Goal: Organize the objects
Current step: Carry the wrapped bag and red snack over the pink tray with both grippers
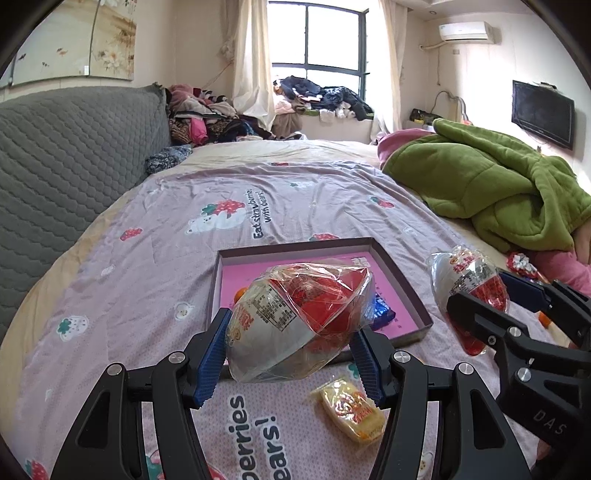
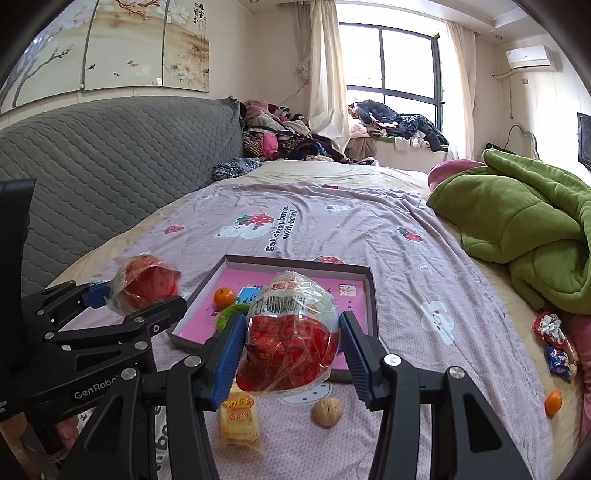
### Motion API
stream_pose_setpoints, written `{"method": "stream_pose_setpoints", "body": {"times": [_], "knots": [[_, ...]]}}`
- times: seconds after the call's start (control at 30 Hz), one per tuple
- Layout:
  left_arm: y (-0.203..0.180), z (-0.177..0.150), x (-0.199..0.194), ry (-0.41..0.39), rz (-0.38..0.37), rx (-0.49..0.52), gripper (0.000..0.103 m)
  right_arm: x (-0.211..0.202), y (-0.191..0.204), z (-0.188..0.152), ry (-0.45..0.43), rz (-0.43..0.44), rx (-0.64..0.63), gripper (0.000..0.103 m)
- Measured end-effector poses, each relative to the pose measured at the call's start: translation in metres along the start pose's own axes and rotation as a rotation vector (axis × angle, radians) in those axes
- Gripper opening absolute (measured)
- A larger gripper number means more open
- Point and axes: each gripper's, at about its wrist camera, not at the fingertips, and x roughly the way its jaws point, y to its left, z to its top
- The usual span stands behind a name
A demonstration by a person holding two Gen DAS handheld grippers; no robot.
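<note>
Bed covered by a lilac cotton sheet [image 1: 155, 236] printed with strawberries, white bears and dark lettering; cream bedding shows at its edges. Grey quilted headboard [image 2: 110, 155] runs along the left, a painted floral panel [image 2: 122, 44] on the wall above it. Far end: tall window [image 2: 391, 62] with pale curtains, heaps of clothing [image 2: 280, 136] below and on the sill. Wall air conditioner [image 1: 465, 31] and black flat television [image 1: 542, 113] on the right wall. Crumpled green fleece blanket [image 1: 491, 184] lies on the bed's right side. Mid-sheet sits a shallow dark-rimmed cardboard tray with pink floor [image 2: 370, 295], holding a small orange fruit [image 2: 224, 297] among other bits. Left gripper [image 1: 291, 350] is clamped on a red-and-white egg-shaped snack in clear wrap [image 1: 299, 321], held above the tray's near edge. Right gripper [image 2: 291, 354] grips a second wrapped red-and-white egg [image 2: 291, 332] likewise. On the sheet nearer than the tray: a yellow snack packet [image 2: 238, 417] and a walnut [image 2: 327, 411], apart from each other.
</note>
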Motion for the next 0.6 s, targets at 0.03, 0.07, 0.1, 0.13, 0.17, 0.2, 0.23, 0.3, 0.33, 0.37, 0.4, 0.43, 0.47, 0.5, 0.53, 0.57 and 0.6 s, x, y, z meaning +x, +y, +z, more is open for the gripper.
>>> {"method": "stream_pose_setpoints", "body": {"times": [0.03,0.07,0.1,0.13,0.17,0.2,0.23,0.3,0.33,0.37,0.4,0.43,0.47,0.5,0.53,0.57,0.6], "knots": [[0.001,0.001,0.003,0.001,-0.001,-0.001,0.064,0.002,-0.001,0.002,0.001,-0.001,0.0,0.052],[0.0,0.002,0.005,0.004,0.001,0.0,0.064,0.004,-0.002,0.003,0.0,-0.003,0.0,0.052],[0.001,0.002,0.008,0.007,0.004,0.0,0.064,0.006,-0.003,0.004,0.0,-0.008,-0.001,0.052],[0.0,0.003,0.01,0.008,0.004,0.0,0.063,0.009,-0.004,0.006,0.002,-0.011,0.001,0.052],[0.001,0.004,0.013,0.011,0.006,-0.002,0.064,0.011,-0.005,0.006,0.002,-0.011,0.003,0.052],[0.001,0.005,0.016,0.014,0.005,-0.003,0.064,0.013,-0.007,0.008,0.002,-0.012,0.003,0.052],[0.002,0.006,0.019,0.016,0.004,-0.005,0.064,0.016,-0.008,0.009,0.006,-0.017,0.002,0.052],[0.003,0.008,0.024,0.022,0.002,-0.009,0.064,0.019,-0.009,0.012,0.007,-0.018,0.003,0.052],[0.003,0.009,0.027,0.023,0.001,-0.009,0.064,0.022,-0.01,0.013,0.011,-0.022,0.002,0.052],[0.004,0.009,0.029,0.025,0.002,-0.011,0.064,0.023,-0.011,0.014,0.01,-0.024,0.003,0.052],[0.004,0.01,0.031,0.026,0.002,-0.012,0.064,0.025,-0.013,0.015,0.01,-0.025,0.004,0.052],[0.005,0.011,0.033,0.029,0.002,-0.013,0.064,0.028,-0.014,0.016,0.014,-0.027,0.004,0.052],[0.006,0.012,0.037,0.033,0.001,-0.015,0.064,0.029,-0.014,0.017,0.014,-0.028,0.004,0.052],[0.006,0.014,0.039,0.034,0.002,-0.018,0.064,0.031,-0.015,0.018,0.016,-0.032,0.004,0.052],[0.007,0.015,0.042,0.035,0.003,-0.02,0.064,0.033,-0.016,0.019,0.017,-0.033,0.002,0.052],[0.007,0.017,0.044,0.036,0.003,-0.019,0.064,0.035,-0.016,0.02,0.018,-0.036,0.001,0.052],[0.007,0.018,0.046,0.035,0.007,-0.018,0.064,0.037,-0.017,0.021,0.02,-0.04,0.002,0.052]]}}
